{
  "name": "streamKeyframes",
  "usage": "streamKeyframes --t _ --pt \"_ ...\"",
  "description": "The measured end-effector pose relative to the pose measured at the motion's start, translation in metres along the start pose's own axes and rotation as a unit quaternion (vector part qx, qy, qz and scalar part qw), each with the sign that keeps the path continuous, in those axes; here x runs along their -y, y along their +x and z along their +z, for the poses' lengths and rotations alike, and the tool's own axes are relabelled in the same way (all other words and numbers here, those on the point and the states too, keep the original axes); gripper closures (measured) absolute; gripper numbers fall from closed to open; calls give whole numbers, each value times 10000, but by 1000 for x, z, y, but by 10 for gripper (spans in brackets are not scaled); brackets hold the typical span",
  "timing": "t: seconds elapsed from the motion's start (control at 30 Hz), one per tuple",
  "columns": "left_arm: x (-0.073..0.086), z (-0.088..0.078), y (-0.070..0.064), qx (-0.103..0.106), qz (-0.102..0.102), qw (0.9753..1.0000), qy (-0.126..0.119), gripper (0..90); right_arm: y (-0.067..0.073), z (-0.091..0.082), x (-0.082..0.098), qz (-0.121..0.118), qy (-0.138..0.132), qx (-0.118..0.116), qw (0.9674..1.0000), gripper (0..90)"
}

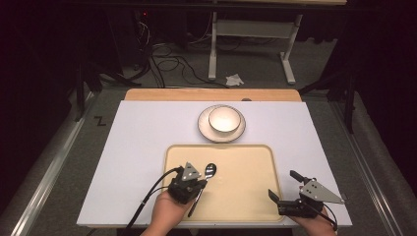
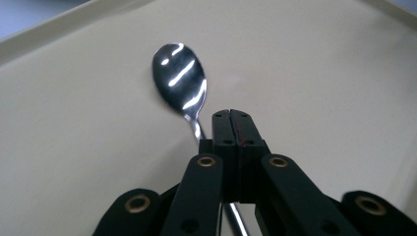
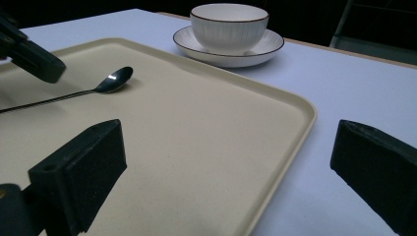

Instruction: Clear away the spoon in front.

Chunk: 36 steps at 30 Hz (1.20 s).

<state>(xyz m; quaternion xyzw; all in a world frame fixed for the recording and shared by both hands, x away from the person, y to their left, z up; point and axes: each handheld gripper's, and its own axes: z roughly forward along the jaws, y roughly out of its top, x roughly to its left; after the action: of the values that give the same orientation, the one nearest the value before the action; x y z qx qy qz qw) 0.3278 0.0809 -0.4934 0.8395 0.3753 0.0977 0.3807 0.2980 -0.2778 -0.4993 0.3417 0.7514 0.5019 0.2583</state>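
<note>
A shiny metal spoon (image 1: pixel 210 170) lies on the left part of a cream tray (image 1: pixel 246 167), its bowl pointing away from me. My left gripper (image 1: pixel 202 181) hovers just over the spoon's handle. In the left gripper view the jaws are shut flat against each other at my left gripper (image 2: pixel 231 116), and the spoon (image 2: pixel 179 78) runs beside and under them, not between them. My right gripper (image 1: pixel 282 184) is open over the tray's right edge, with nothing between its jaws. In the right gripper view my right gripper (image 3: pixel 228 142) spans the tray (image 3: pixel 196 147), with the spoon (image 3: pixel 114 79) farther off.
A white bowl (image 1: pixel 224 119) stands on a dark-rimmed plate (image 1: pixel 202 126) just beyond the tray, seen as bowl (image 3: pixel 228 24) and plate (image 3: pixel 268 46). The white tabletop (image 1: pixel 142 137) surrounds the tray. Cables and a table frame (image 1: pixel 213 54) stand on the floor beyond.
</note>
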Motion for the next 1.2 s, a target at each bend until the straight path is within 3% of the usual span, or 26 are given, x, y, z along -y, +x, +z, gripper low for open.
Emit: streamKeyframes --t 0.17,0.3,0.7,1.0,1.17,1.2 --pt "-7 16 -3 -9 50 9998 187 900 0 0 0 4 -7 -2 10000 9" --pt "-1 22 4 -120 -10 9994 322 900 0 0 0 -26 7 -5 10000 9" --pt "4 10 41 -529 -424 9971 352 900 1 2 0 -40 33 -10 10000 9" --pt "6 4 49 -689 -436 9960 358 900 0 1 0 -57 23 -9 10000 9" --pt "17 -16 46 -607 -434 9970 207 900 0 -1 0 -13 3 14 10000 10" --pt "27 -27 42 -609 -299 9973 286 900 0 -1 1 -22 0 11 10000 10"
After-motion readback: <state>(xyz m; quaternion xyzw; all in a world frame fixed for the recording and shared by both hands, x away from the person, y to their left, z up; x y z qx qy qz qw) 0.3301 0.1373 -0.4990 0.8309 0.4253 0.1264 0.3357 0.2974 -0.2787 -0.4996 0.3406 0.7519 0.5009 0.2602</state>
